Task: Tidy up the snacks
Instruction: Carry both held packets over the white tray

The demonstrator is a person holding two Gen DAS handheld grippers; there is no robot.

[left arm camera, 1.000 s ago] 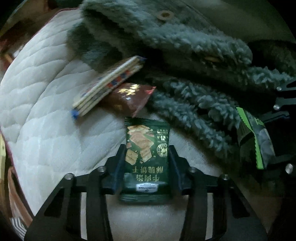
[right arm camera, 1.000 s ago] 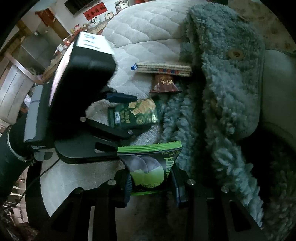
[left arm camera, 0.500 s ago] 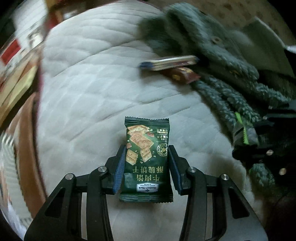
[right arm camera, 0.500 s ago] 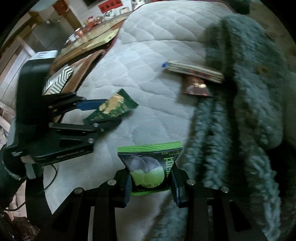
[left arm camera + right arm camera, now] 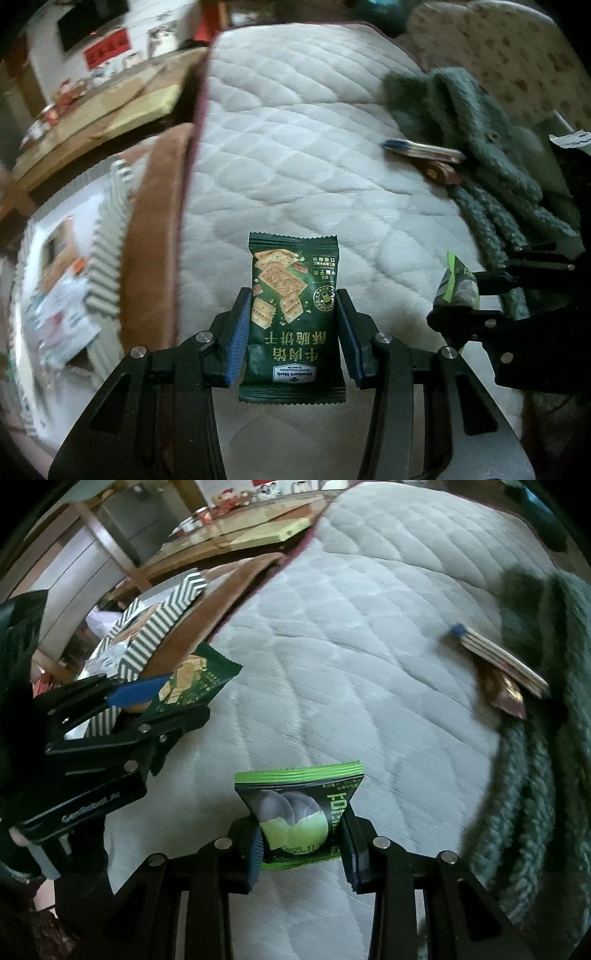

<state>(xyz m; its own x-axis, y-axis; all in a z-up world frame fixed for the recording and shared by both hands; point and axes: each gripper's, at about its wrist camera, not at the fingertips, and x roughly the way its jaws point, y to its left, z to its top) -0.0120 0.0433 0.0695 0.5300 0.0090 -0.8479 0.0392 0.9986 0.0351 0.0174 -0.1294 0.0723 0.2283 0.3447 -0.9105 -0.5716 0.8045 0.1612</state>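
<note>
My left gripper point(image 5: 293, 325) pinches a dark green cracker packet point(image 5: 293, 314) by its two long edges, the blue pads pressed against its sides and the packet standing upright between them with its printed face toward the camera. My right gripper point(image 5: 301, 843) is clamped on a smaller black and bright green snack packet point(image 5: 299, 812), whose crimped green top edge sticks up above the fingers. Both packets are held in the air above a white quilted cushion point(image 5: 314, 147). From the right wrist view, my left gripper shows at the left edge with the cracker packet poking out of it, near a brown rim and a zigzag-striped box point(image 5: 162, 627) that holds some pale wrappers. Across the cushion, well apart from both grippers, a flat striped packet with a blue end point(image 5: 498, 659) lies on top of a brown wrapper point(image 5: 508, 698), both just beside a shaggy grey-green garment point(image 5: 546, 738) that covers the right side of the cushion. Beyond the cushion stands a wooden table point(image 5: 240, 531) with small blurred items on it.
</note>
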